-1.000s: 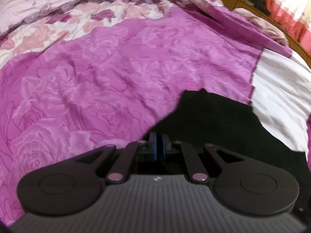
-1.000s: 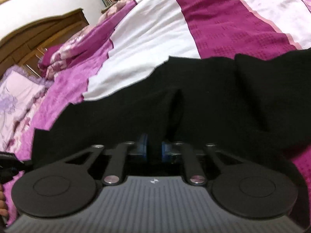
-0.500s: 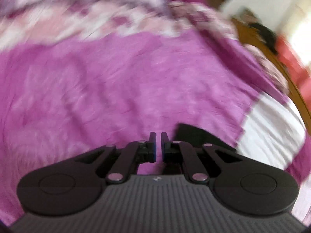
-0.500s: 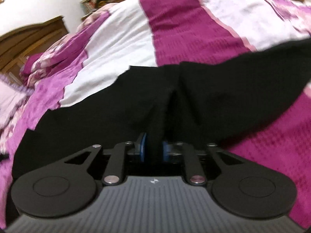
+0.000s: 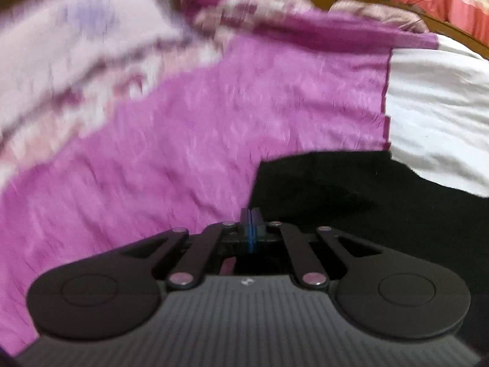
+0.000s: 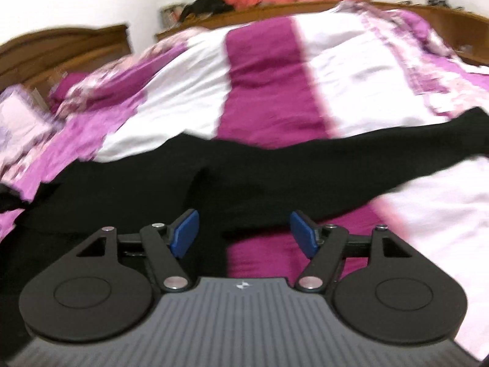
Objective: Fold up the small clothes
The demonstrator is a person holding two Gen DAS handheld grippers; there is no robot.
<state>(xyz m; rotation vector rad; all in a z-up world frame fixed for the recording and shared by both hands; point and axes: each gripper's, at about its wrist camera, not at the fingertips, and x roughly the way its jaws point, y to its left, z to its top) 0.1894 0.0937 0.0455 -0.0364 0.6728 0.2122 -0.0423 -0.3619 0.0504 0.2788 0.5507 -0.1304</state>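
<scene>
A black garment (image 6: 244, 177) lies spread across the bed, from the left edge to the far right. My right gripper (image 6: 244, 232) is open, its blue pads (image 6: 185, 232) apart, just above the garment's near edge with nothing between them. In the left wrist view the same black garment (image 5: 382, 202) lies at the right. My left gripper (image 5: 251, 217) is shut with its pads pressed together at the garment's left corner; no cloth shows between them.
The bed has a purple floral cover (image 5: 183, 140) and a white and magenta striped blanket (image 6: 269, 85). A pillow (image 5: 76, 30) lies at the far left. A wooden headboard (image 6: 61, 49) and a wooden ledge (image 6: 397, 6) border the bed.
My right gripper has opened and let go of the black garment, which now lies flat. My left gripper has swung right, back to the garment's corner, and stays shut.
</scene>
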